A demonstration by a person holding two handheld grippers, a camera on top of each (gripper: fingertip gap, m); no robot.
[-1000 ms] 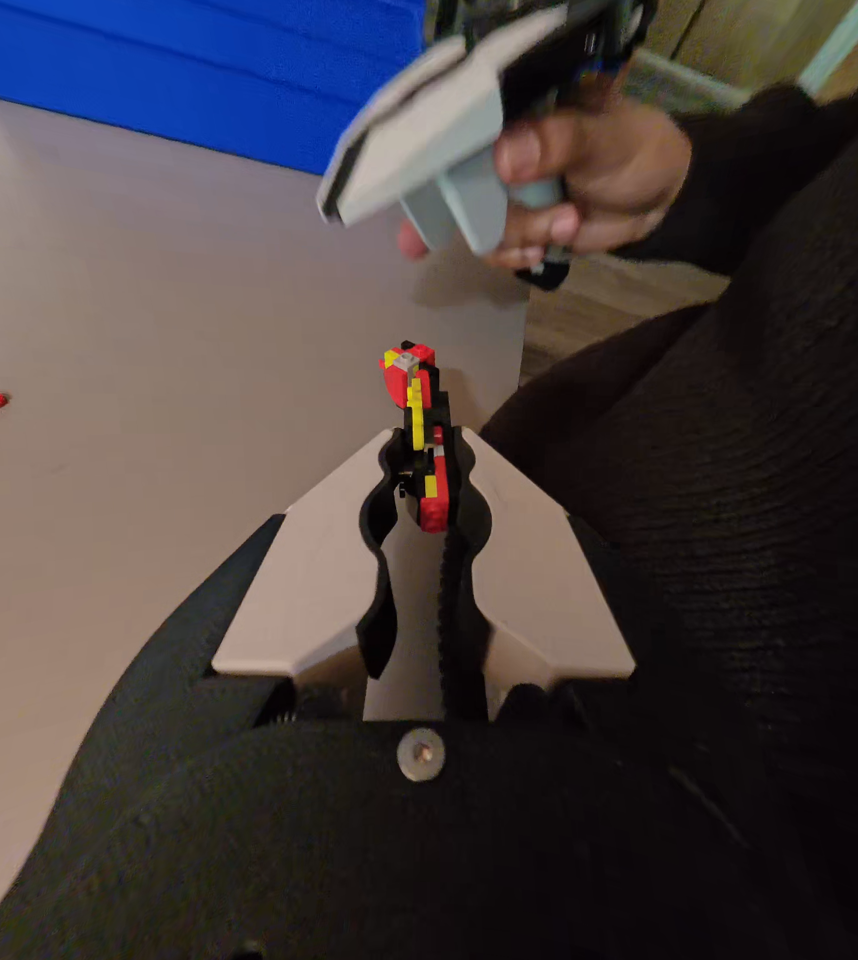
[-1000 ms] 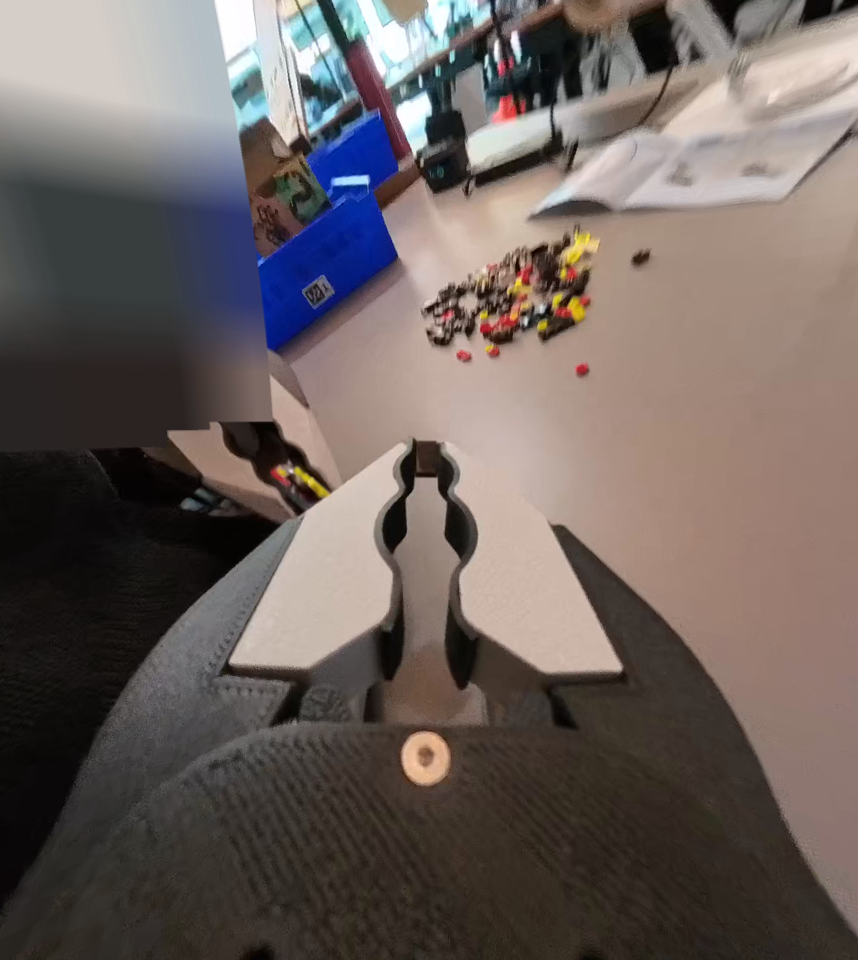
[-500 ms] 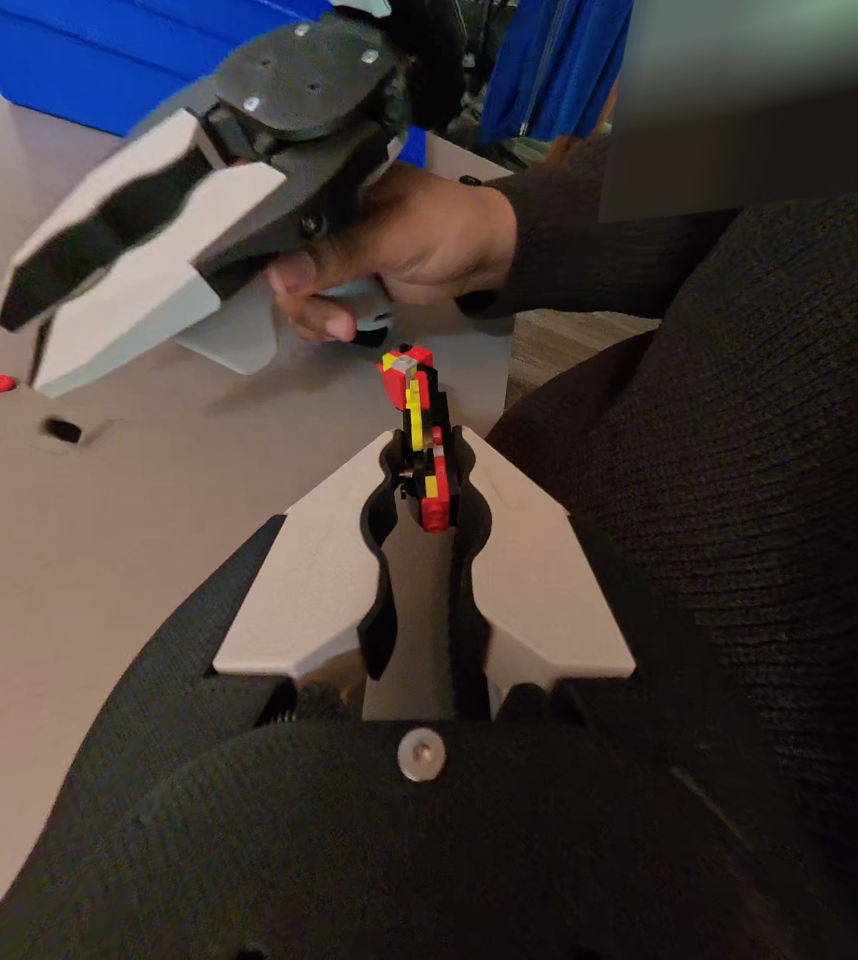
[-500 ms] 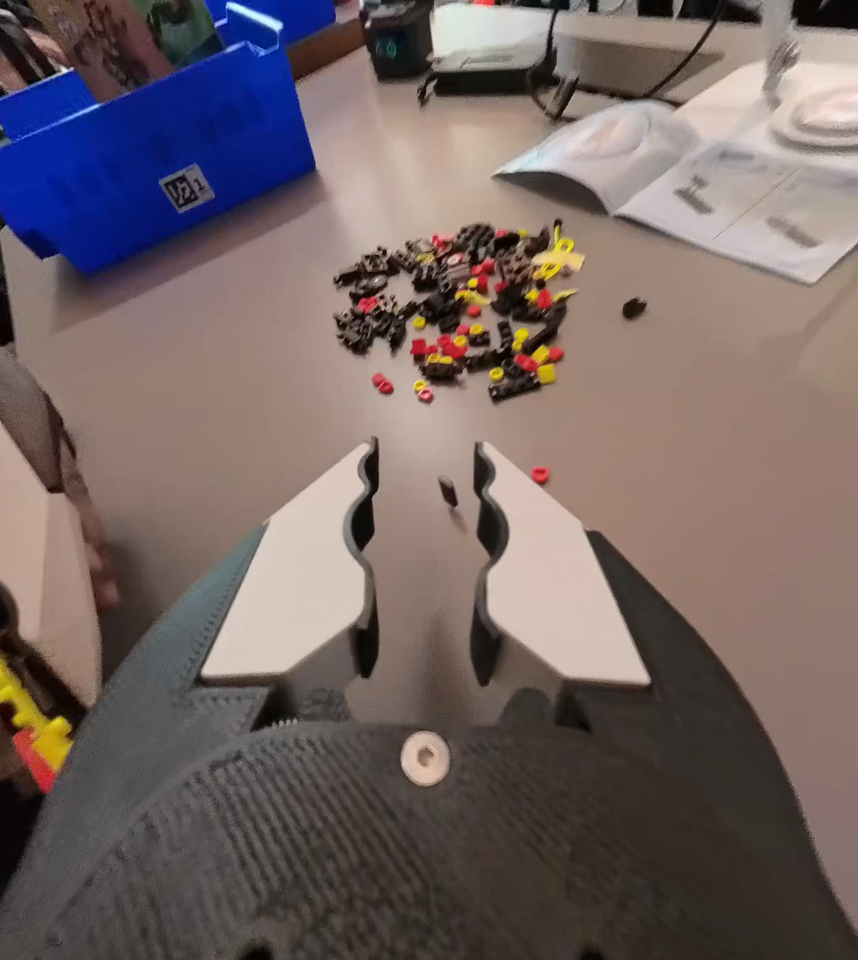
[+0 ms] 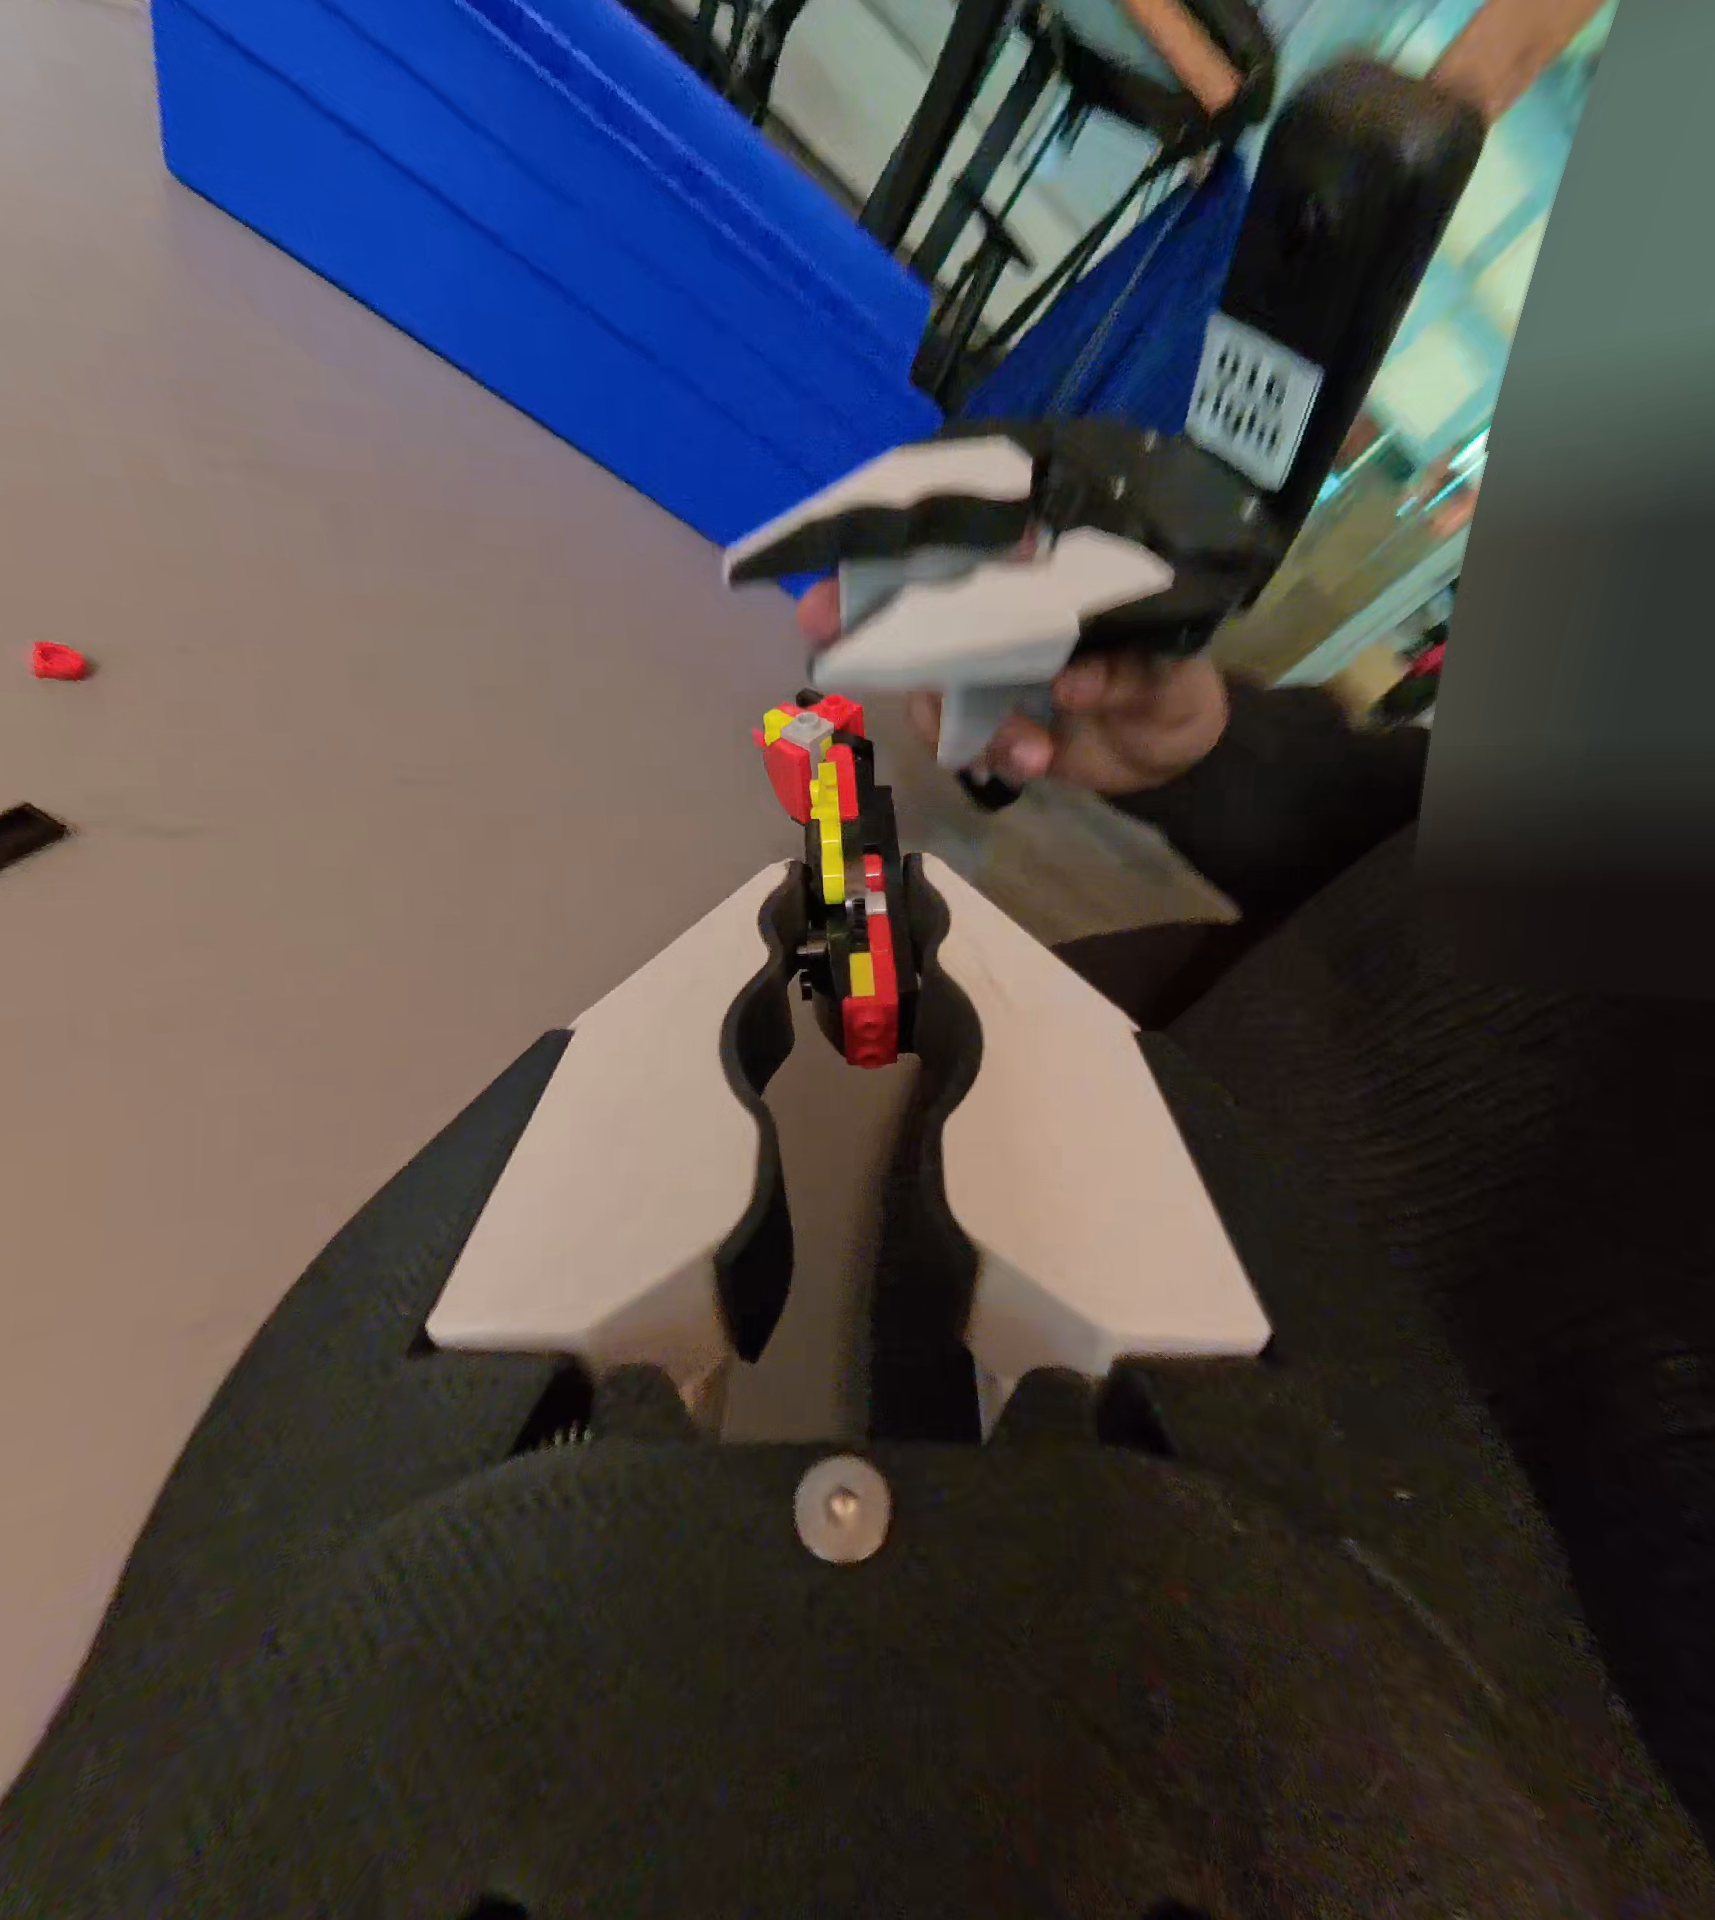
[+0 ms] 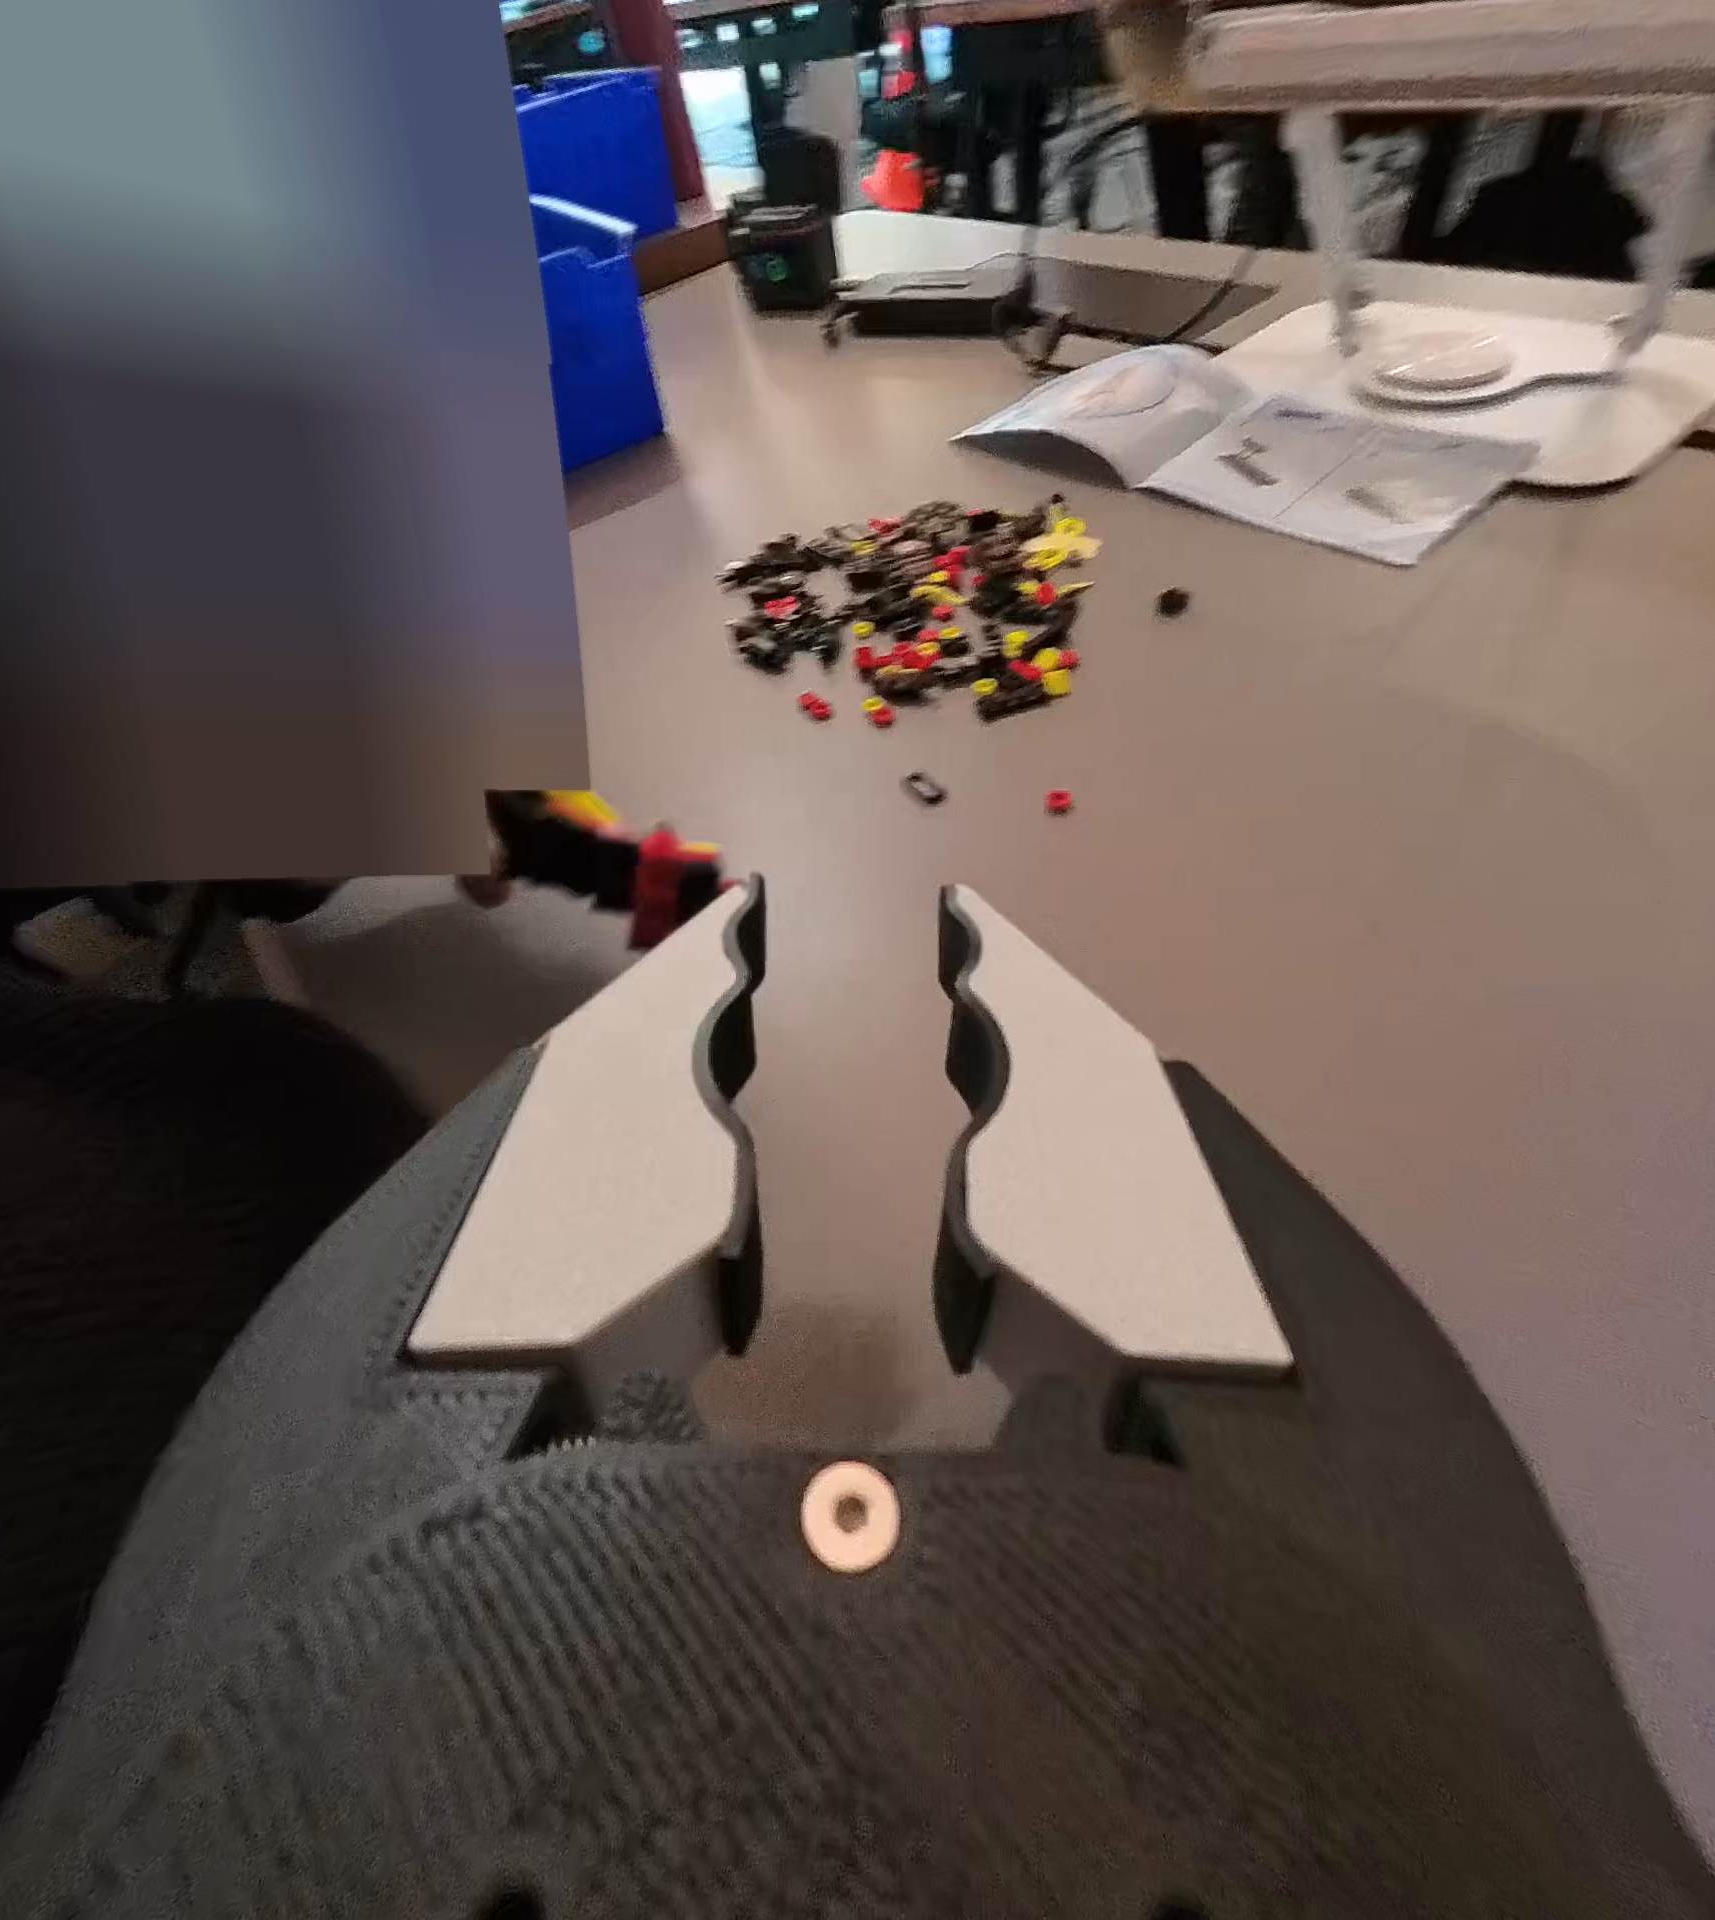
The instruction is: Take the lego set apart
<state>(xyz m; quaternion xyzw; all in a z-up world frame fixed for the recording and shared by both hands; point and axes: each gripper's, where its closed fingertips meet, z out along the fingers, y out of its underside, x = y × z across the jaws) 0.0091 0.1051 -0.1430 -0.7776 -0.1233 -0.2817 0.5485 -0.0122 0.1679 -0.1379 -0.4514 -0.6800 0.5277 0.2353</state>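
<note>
My left gripper (image 5: 848, 883) is shut on a small red, yellow and black lego assembly (image 5: 837, 831), held upright above the table edge. The assembly also shows blurred at the left of the right wrist view (image 6: 614, 862). My right gripper (image 6: 848, 899) is open and empty; in the left wrist view it (image 5: 780, 613) hovers just above and to the right of the assembly, held by a hand. A pile of loose black, red and yellow pieces (image 6: 910, 623) lies on the table ahead. A black flat piece (image 5: 1, 836) and a red piece (image 5: 58, 660) lie apart on the table.
A blue bin (image 5: 520, 239) stands at the back of the table (image 5: 261, 727). An open booklet (image 6: 1237, 452) and a white stand base (image 6: 1518, 395) lie beyond the pile. A lone black piece (image 6: 1170, 601) sits right of the pile. A dark-sleeved arm fills the right. There is about 7 centimeters between the tips of the two grippers. Both grippers' tips are roughly 15 centimeters from the red piece (image 5: 58, 660). The right camera catches it too, in the right wrist view (image 6: 1060, 804).
My right gripper opened and dropped a black piece onto the table, then swung back from the left to beside the assembly. My left gripper kept holding the assembly still.
</note>
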